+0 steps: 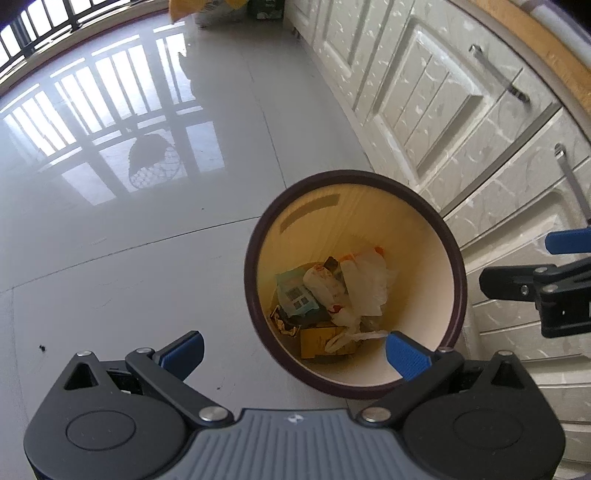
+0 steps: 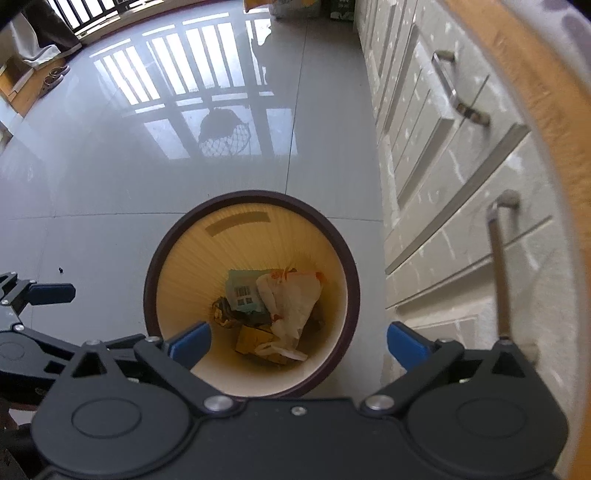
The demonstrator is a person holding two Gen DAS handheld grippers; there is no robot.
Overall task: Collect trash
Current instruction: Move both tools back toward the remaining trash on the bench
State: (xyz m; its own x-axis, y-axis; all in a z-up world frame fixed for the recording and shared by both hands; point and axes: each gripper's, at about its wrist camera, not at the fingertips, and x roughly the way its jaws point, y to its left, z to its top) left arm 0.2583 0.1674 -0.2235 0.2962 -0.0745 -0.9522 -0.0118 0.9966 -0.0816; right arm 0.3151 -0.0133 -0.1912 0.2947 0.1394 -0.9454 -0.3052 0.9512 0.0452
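Observation:
A round bin with a dark brown rim and cream inside stands on the grey floor beside the cabinets. At its bottom lie a white plastic bag, a teal packet and a brown cardboard piece. My left gripper hangs above the bin's near-left edge, open, nothing between its blue pads. My right gripper hovers over the bin's near side, open wide and empty. In the left wrist view the right gripper shows at the right edge; in the right wrist view the left gripper's fingertip shows at the left edge.
White panelled cabinet doors with metal handles run along the right under a wooden counter edge. Glossy floor tiles reflect a barred window. Bags and boxes stand at the far wall; cloth and sandals lie far left.

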